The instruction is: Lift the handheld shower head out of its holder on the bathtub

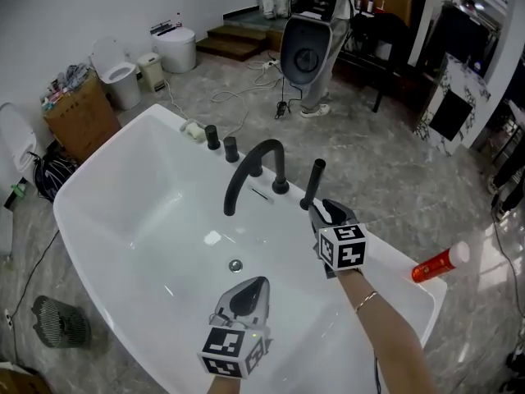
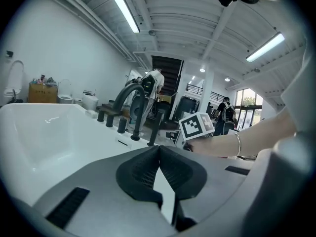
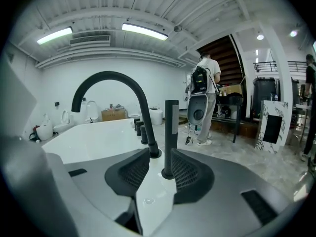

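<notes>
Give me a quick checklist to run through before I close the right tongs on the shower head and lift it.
1. Shower head upright in its holder: ok.
2. Right tongs open: ok.
3. Shower head between the right tongs' tips, pads not pressing it: ok.
4. Shower head far enough in for a firm grip: cannot tell.
5. Faucet out of the way: ok, it stands beside the shower head, so a straight lift looks free.
6. Left tongs shut, empty and away from the shower head: ok.
</notes>
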{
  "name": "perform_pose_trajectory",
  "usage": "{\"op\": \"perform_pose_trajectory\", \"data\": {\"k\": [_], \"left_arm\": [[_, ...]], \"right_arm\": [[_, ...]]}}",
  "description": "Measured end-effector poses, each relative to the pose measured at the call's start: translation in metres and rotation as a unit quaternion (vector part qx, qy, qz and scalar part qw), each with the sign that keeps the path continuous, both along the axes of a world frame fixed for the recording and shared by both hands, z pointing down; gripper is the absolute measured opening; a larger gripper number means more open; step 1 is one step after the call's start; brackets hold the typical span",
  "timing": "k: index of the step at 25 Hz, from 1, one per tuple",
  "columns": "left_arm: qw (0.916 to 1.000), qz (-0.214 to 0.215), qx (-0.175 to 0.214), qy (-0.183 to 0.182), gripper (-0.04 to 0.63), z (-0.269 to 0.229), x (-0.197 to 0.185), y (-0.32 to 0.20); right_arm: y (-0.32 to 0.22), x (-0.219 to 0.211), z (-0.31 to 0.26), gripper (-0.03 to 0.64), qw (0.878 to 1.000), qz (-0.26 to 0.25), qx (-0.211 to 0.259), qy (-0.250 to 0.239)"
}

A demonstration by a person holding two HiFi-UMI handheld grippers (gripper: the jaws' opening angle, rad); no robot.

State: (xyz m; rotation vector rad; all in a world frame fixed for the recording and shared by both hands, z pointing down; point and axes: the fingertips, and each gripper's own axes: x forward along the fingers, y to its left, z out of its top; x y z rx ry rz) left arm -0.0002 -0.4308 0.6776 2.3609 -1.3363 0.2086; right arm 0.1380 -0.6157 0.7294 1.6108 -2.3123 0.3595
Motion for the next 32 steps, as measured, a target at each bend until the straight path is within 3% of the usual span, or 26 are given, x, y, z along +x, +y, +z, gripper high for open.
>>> {"op": "perform_pose_trajectory", "data": {"k": [16, 25, 27, 32], "left_arm": [[1.0000, -0.004, -0.004, -0.004, 0.020, 0.030, -0.022, -0.023], [0.9999, -0.003, -0.014, -0.008, 0.020, 0.047, -0.029, -0.034], [0.9998, -0.005, -0.016, -0.007, 0.020, 0.051, -0.031, -0.034], [0.9997, -0.008, -0.023, -0.004, 0.020, 0.058, -0.037, -0.032]], "right_arm": [[-0.062, -0.003, 0.039, 0.190, 1.000, 0.005, -0.012, 0.018], [-0.082, -0.013, 0.057, 0.152, 0.999, 0.014, -0.012, 0.049], [-0.084, -0.011, 0.060, 0.123, 0.999, 0.022, -0.009, 0.048], [-0.084, -0.013, 0.060, 0.126, 0.999, 0.035, -0.002, 0.036]]}}
